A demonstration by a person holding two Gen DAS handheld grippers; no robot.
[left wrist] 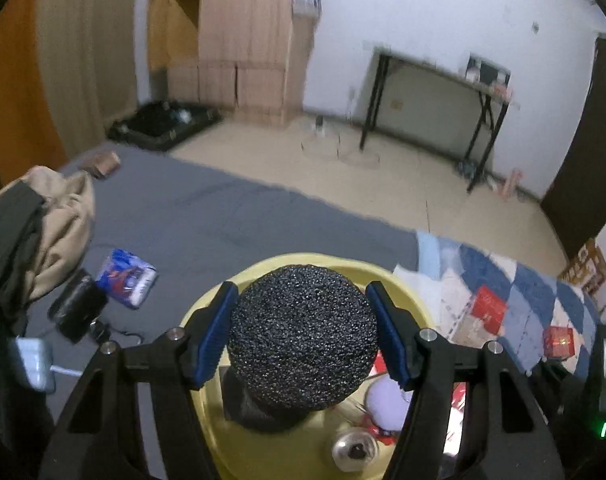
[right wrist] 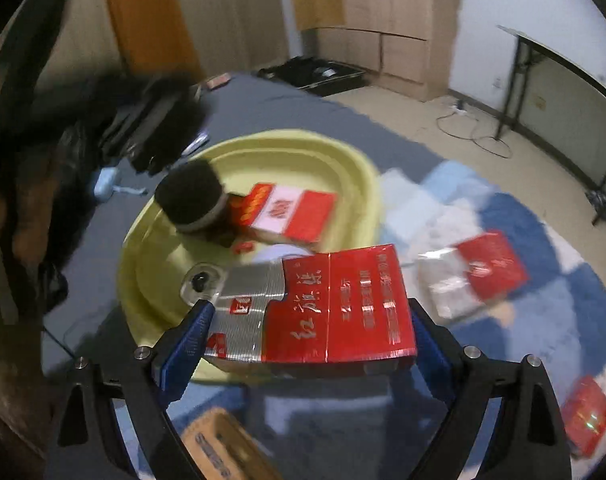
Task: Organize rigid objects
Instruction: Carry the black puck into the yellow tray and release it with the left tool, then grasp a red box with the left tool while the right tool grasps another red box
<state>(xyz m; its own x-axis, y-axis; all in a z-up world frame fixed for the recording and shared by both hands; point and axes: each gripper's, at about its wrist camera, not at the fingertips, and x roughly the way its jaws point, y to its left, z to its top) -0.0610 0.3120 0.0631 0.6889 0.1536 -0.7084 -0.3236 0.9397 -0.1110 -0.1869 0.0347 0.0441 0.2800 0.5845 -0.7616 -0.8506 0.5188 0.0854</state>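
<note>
My left gripper is shut on a black foam-headed microphone and holds it over the yellow basin. In the right wrist view the microphone hangs over the basin, which holds a red and white box and a clear round object. My right gripper is shut on a red and silver cigarette carton, held above the basin's near rim.
More red boxes lie on the blue and white checked blanket. A blue packet, a black object and a tan bag lie on the grey sheet. A cardboard box is below.
</note>
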